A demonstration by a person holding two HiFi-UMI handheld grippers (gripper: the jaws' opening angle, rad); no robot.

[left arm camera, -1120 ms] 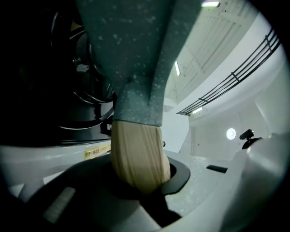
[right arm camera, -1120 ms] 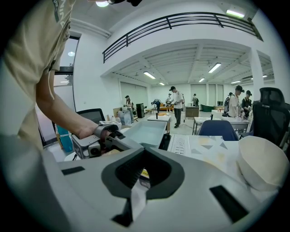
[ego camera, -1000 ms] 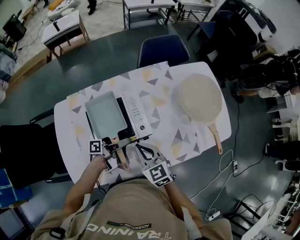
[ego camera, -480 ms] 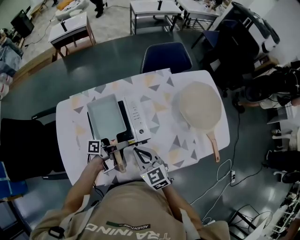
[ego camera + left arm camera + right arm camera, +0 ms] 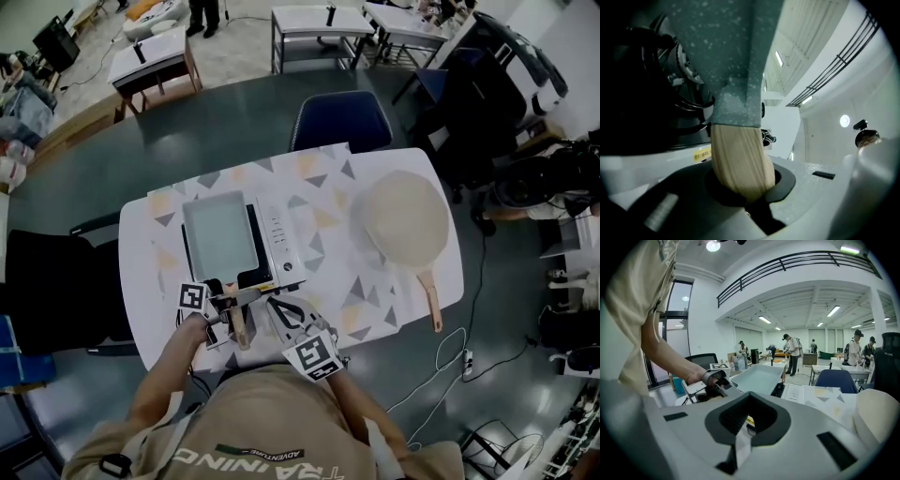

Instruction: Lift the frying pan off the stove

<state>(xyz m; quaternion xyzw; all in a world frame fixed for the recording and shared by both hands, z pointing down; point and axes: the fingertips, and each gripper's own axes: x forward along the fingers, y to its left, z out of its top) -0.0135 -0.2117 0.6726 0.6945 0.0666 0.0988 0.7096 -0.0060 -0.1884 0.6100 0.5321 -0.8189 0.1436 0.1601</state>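
A rectangular grey-green frying pan lies over the white portable stove on the patterned table. Its wooden handle points toward me. My left gripper is shut on that handle, and the pan's speckled body fills the top of the left gripper view. Whether the pan rests on the burner or hangs just above it I cannot tell. My right gripper hovers just right of the handle, shut and holding nothing. In the right gripper view the pan and the left gripper lie ahead.
A round beige pan with a wooden handle lies on the table's right half and shows at the right gripper view's edge. A blue chair stands at the table's far side. The near table edge runs just under my hands.
The head view has shifted a little. The pan and both grippers keep their places over the table, and the left grip on the handle holds.
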